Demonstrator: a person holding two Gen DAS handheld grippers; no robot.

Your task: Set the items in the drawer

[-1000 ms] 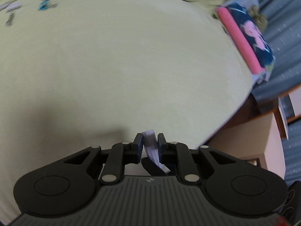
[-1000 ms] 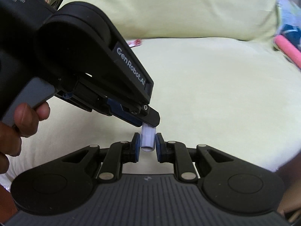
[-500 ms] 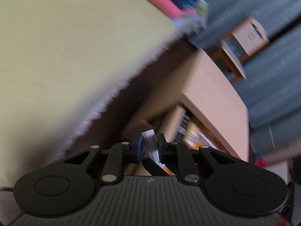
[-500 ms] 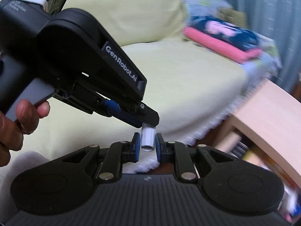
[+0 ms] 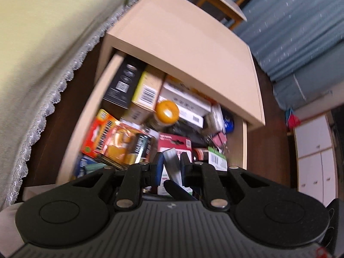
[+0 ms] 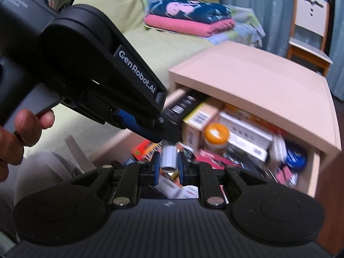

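Both grippers pinch the same small pale tube-like item (image 6: 169,158), one at each end. My left gripper (image 5: 171,164) is shut on it, and the item (image 5: 173,167) tilts between its blue pads. My right gripper (image 6: 168,163) is shut on its lower end, while the left gripper's body (image 6: 103,68) reaches in from the upper left, held by a hand (image 6: 23,129). Both hover just above the front of the open drawer (image 5: 86,116) of a light wooden nightstand (image 6: 258,79). The drawer is crowded with boxes, an orange-lidded jar (image 5: 167,112) and packets.
A bed with a yellow-green cover (image 5: 38,32) and lace trim lies left of the nightstand. Folded pink and navy cloths (image 6: 189,19) sit on the bed's far end. A wooden chair (image 6: 307,34) stands before blue curtains (image 5: 301,32). White cabinets (image 5: 314,157) are at right.
Both grippers, still holding the item together, have swung from above the bed to over the open drawer. The drawer's contents have come into view.
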